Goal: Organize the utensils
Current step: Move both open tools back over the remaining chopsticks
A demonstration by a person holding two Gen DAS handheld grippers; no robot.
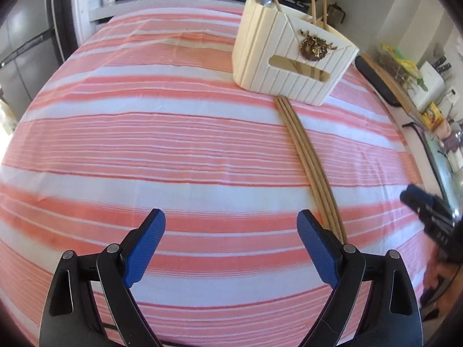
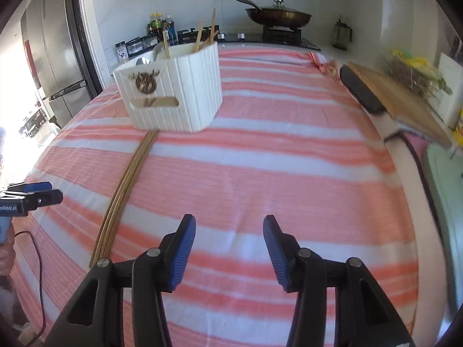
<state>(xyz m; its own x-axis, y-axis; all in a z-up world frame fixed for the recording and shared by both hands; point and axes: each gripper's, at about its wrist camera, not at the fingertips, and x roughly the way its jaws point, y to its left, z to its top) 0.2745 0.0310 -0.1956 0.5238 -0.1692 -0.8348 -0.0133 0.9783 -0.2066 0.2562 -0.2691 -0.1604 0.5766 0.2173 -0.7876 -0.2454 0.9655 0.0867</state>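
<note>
A bundle of wooden chopsticks (image 1: 306, 156) (image 2: 130, 173) lies on the pink-and-white striped cloth (image 1: 144, 144) (image 2: 275, 173), its far end against a white ribbed utensil holder (image 1: 289, 66) (image 2: 179, 95). The holder has a gold emblem and holds more chopsticks and a spoon. My left gripper (image 1: 230, 217) is open above the cloth with nothing between its fingers, and the bundle's near end runs just to the right of its right finger. My right gripper (image 2: 228, 221) is open too, empty, to the right of the bundle. Each gripper shows at the edge of the other's view.
A wooden cutting board (image 2: 405, 101) and a dark pad (image 2: 361, 92) lie at the table's right edge. Behind the table stand a stove with a lidded wok (image 2: 277, 14), bottles (image 2: 162, 29) and a fridge (image 2: 58, 57). A sink (image 2: 445, 188) is at the right.
</note>
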